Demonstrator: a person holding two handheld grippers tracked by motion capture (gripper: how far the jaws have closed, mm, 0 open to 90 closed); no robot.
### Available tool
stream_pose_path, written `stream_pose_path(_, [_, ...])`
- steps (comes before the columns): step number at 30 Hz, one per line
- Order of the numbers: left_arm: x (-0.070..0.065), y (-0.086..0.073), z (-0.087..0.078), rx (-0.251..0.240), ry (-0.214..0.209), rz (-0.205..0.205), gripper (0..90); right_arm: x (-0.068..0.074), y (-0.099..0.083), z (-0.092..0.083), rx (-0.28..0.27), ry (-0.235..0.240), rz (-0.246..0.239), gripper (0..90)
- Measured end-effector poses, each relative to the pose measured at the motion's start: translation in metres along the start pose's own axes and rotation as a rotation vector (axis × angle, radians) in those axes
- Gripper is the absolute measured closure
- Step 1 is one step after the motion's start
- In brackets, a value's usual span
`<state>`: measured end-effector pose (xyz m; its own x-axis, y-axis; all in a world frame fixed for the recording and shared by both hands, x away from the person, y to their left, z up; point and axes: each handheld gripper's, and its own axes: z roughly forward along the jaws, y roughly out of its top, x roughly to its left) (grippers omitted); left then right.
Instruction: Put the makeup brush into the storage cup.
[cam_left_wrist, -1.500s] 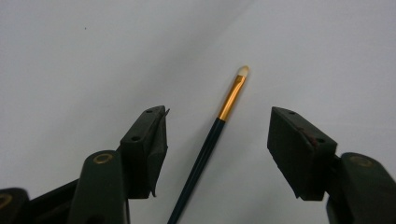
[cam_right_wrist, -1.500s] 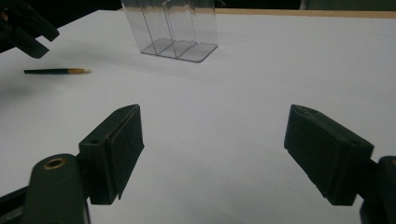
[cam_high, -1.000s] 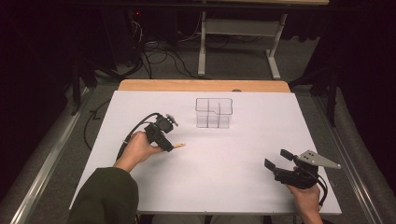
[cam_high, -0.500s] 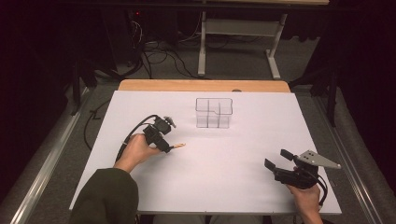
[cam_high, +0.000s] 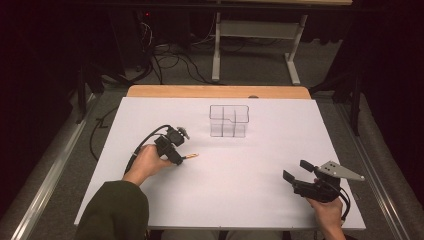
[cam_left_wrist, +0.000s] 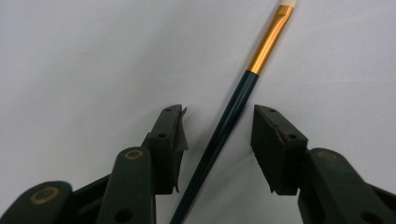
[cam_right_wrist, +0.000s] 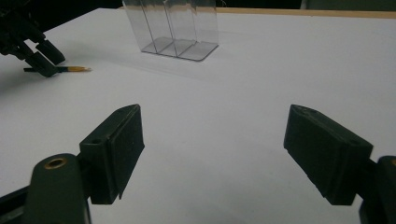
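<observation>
Left gripper jaws closing, not yet touching paintbrush; bristles away from hand.

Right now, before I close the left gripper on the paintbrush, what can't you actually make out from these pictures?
- paintbrush bristles: left gripper view, cut off by the top edge.
- Handle's far end: the same view's bottom edge cuts it off; in the high view the left gripper and hand hide it.
- Pad contact: the left gripper's jaws have just been closing around the handle, gaps visible on both sides.
- clear organizer contents: too faint in the high view.
</observation>
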<state>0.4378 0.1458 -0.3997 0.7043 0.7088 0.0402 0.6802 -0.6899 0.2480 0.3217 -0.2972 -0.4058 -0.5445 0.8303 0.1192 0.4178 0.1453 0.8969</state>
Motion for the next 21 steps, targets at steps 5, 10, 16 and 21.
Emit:
stream_pose_path(5, [-0.0005,0.0002,0.0002,-0.001,-0.015,-0.005,59.2,0.0002,0.0000,0.0002,0.002,0.002,-0.001,21.9])
stream_pose_path(10, [-0.0010,0.0007,0.0002,0.003,-0.020,-0.003,61.7,0.0007,0.0000,0.0005,0.003,0.004,-0.008,21.9])
stream_pose_path(16, [-0.0007,0.0012,0.0000,0.008,-0.035,-0.001,65.4,0.0005,0.0000,0.0009,0.007,0.005,-0.005,21.9])
stream_pose_path(21, [-0.0026,0.0017,0.0000,0.008,-0.039,-0.001,69.5,0.0011,0.0000,0.0009,0.007,0.005,-0.008,22.0])
